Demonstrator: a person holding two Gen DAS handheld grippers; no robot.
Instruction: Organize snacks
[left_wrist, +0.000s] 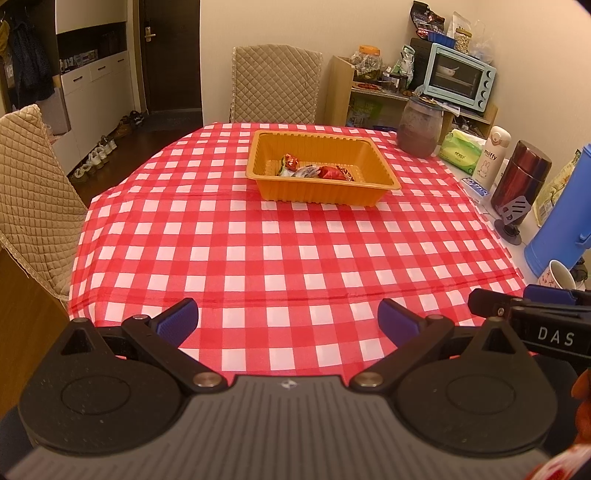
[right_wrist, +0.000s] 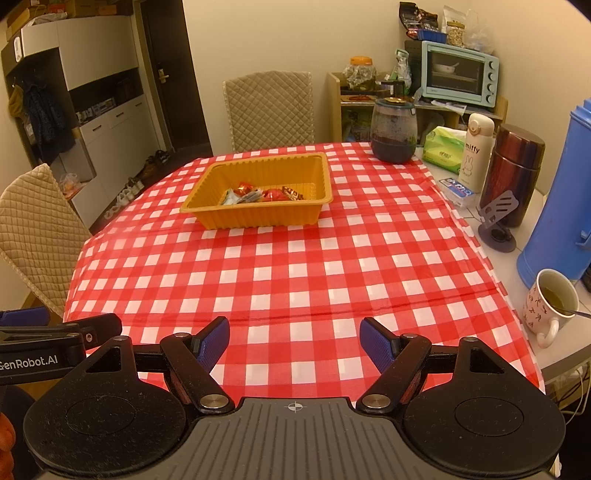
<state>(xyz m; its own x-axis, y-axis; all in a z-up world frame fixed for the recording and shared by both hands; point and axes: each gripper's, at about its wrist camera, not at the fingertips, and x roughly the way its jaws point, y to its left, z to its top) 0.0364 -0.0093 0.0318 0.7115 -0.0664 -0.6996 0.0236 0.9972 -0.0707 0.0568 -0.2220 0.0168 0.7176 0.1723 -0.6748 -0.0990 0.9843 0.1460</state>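
The small wrapped snacks (right_wrist: 262, 194), red, orange and silver packets, lie all together in the near part of the orange ribbed plastic tray (right_wrist: 258, 218); the rest of the tray floor is bare. The tray stands on the far half of the red-and-white checked tablecloth (right_wrist: 295, 280), in front of the beige quilted chair (right_wrist: 269, 110).

To the right of the tray, at the far corner of the cloth, stands a round glass jar with dark contents (right_wrist: 393, 129) and a lid on top. Beside it, off the cloth, I see a green tissue pack (right_wrist: 443, 147), a white "miffy" bottle (right_wrist: 476, 151), a dark red metal flask (right_wrist: 511, 173) and a tall blue plastic jug (right_wrist: 557, 206). Near my right side a white patterned mug (right_wrist: 550, 310) holds a yellowish drink, with a spoon in it.

My right gripper (right_wrist: 294, 345) hovers over the near edge of the cloth, its blue pads (right_wrist: 214, 343) wide apart with nothing between them. My left gripper (left_wrist: 286, 321) is the same, spread wide and empty, well apart from the tray.
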